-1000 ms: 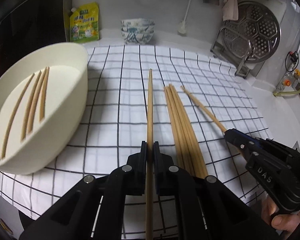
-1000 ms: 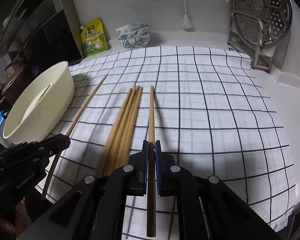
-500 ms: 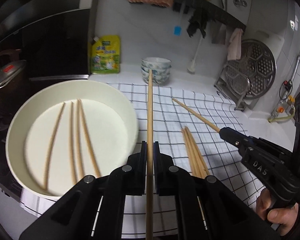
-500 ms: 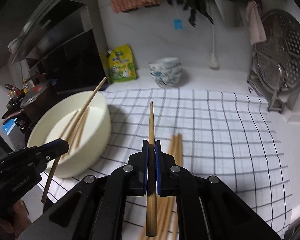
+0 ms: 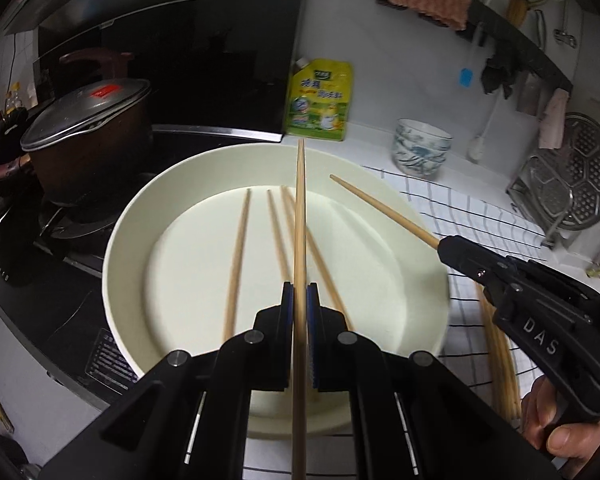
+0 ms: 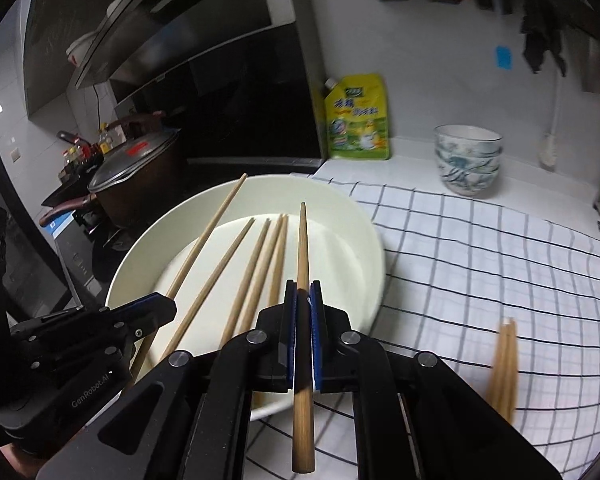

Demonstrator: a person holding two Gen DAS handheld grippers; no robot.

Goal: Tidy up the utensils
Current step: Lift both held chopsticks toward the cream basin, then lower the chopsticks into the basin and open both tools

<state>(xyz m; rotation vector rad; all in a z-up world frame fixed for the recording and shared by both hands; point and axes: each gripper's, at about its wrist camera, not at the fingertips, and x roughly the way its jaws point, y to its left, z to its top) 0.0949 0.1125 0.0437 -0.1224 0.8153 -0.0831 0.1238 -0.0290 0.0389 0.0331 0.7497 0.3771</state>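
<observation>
A cream bowl [image 5: 124, 240] [image 6: 364, 240] holds several wooden chopsticks [image 5: 236, 264] [image 6: 256, 276] lying on its bottom. My left gripper [image 5: 299, 300] is shut on a chopstick [image 5: 299, 208] and holds it over the bowl. My right gripper [image 6: 302, 300] is shut on another chopstick [image 6: 302, 240], its tip over the bowl. The right gripper [image 5: 448, 246] with its chopstick [image 5: 380, 206] also shows in the left wrist view. The left gripper [image 6: 156, 308] with its chopstick [image 6: 208, 236] shows in the right wrist view. More chopsticks [image 5: 500, 360] [image 6: 504, 360] lie on the checked cloth.
A white checked cloth [image 6: 500, 260] covers the counter. A lidded dark pot [image 5: 84, 136] stands on the stove at left. A yellow pouch [image 5: 320, 100] and stacked patterned bowls [image 5: 420, 152] stand by the wall. A metal rack [image 5: 568, 188] stands at right.
Both grippers lifted their chopsticks off the cloth and swung left. They now hold them over the bowl. Both stayed shut.
</observation>
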